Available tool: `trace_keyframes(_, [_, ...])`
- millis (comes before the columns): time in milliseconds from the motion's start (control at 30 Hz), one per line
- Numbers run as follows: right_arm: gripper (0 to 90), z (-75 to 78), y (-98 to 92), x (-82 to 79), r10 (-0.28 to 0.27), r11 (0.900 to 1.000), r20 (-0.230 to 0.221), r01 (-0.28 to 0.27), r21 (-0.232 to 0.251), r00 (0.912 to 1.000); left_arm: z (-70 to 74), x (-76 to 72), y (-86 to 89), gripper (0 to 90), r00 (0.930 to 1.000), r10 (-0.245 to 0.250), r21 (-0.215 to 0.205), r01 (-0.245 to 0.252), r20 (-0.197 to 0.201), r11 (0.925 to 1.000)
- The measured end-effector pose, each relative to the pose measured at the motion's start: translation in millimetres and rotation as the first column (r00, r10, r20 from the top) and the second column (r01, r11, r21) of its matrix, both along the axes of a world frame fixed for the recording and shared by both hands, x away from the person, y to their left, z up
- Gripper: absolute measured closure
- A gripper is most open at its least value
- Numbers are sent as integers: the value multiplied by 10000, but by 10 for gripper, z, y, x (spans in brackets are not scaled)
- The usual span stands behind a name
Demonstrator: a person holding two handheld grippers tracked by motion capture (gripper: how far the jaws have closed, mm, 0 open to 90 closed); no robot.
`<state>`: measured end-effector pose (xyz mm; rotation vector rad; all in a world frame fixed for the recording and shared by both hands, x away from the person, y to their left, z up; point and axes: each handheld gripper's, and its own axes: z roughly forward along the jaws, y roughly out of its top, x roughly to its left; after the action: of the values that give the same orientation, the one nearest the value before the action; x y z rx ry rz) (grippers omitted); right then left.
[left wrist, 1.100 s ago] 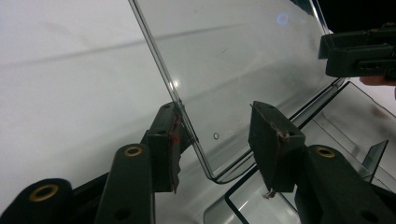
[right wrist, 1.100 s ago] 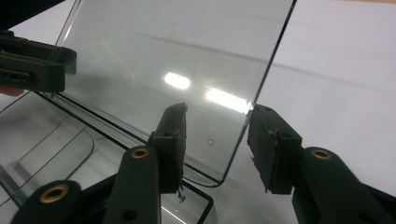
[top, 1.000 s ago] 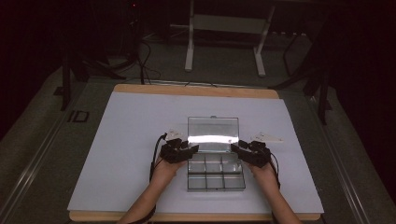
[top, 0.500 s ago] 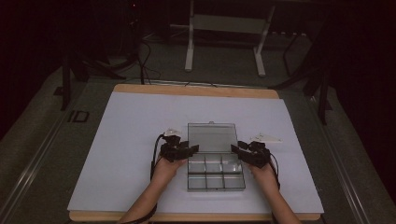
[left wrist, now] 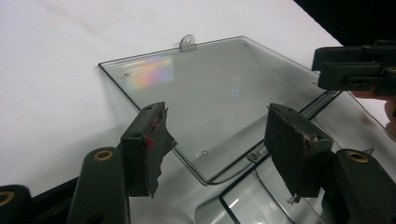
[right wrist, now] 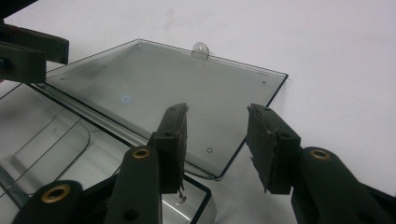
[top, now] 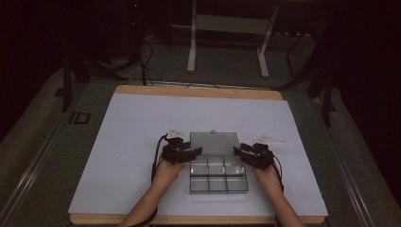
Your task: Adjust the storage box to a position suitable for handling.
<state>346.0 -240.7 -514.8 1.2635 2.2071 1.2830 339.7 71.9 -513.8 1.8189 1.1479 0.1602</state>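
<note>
**A:** Starting at the left, what have you got on your screens?

**B:** My left gripper (top: 195, 151) sits at the left edge of the clear compartment box (top: 218, 176), right about where the hinge line runs. Its jaws have just been opening. In the left gripper view they stand apart, and the near left corner of the lid (left wrist: 205, 102) lies between them and a little beyond. The pads are off the plastic, so I have hold of nothing there.

**A:** And the lid itself?

**B:** Swung fully back, lying flat on the white table (top: 132, 123) behind the box, its small latch tab (left wrist: 187, 42) pointing away from me. From the high view I count six compartments in the tray, in two rows of three. I can't tell whether anything lies in them.

**A:** The right side?

**B:** My right gripper (top: 238, 152) mirrors the left, at the box's right edge near the hinge. In the right gripper view its jaws stand parted, roughly half open. The lid's near right corner (right wrist: 224, 170) lies low between them, with the left pad over the lid's edge. I see no pinch on it; whether that pad grazes the plastic I can't tell.

**A:** Anything else on the table?

**B:** A small white piece (top: 270, 139) just beyond my right gripper.
</note>
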Motion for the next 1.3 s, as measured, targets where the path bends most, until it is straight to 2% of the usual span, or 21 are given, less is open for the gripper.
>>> trace_keyframes(200, [566,37,22,-22,219,9996,110,-217,-203,9997,39,-75,12,398,9988,-196,84,193,451,9998])
trace_keyframes(433, [532,57,-18,-39,269,9994,176,-266,-200,9995,93,-202,50,388,9932,-347,498,293,1109,9983])
trace_keyframes(567, [516,90,-69,-62,275,9994,261,-270,-196,9993,106,-263,105,284,9922,-222,598,150,1223,9981])
trace_keyframes(700, [507,120,-133,-83,347,9990,327,-338,-275,9989,96,-307,177,246,9919,-129,646,47,1267,9979])
trace_keyframes(767, [507,134,-169,-94,344,9989,393,-330,-343,9986,88,-336,212,148,9894,-318,729,215,1420,9971])
trace_keyframes(833, [506,144,-202,-109,315,9985,457,-294,-461,9985,81,-364,246,144,9884,-157,726,48,1511,9973])
trace_keyframes(1000, [497,160,-302,-142,299,9967,583,-254,-770,9978,52,-420,340,83,9868,-284,563,196,1596,9982])
trace_keyframes(1233, [510,169,-470,-188,232,9950,634,-169,-981,9977,4,-495,430,61,9850,-119,729,-7,1721,9973])
trace_keyframes(1300, [516,166,-520,-206,229,9942,630,-161,-1065,9977,-13,-514,454,60,9854,-160,653,49,1697,9979])
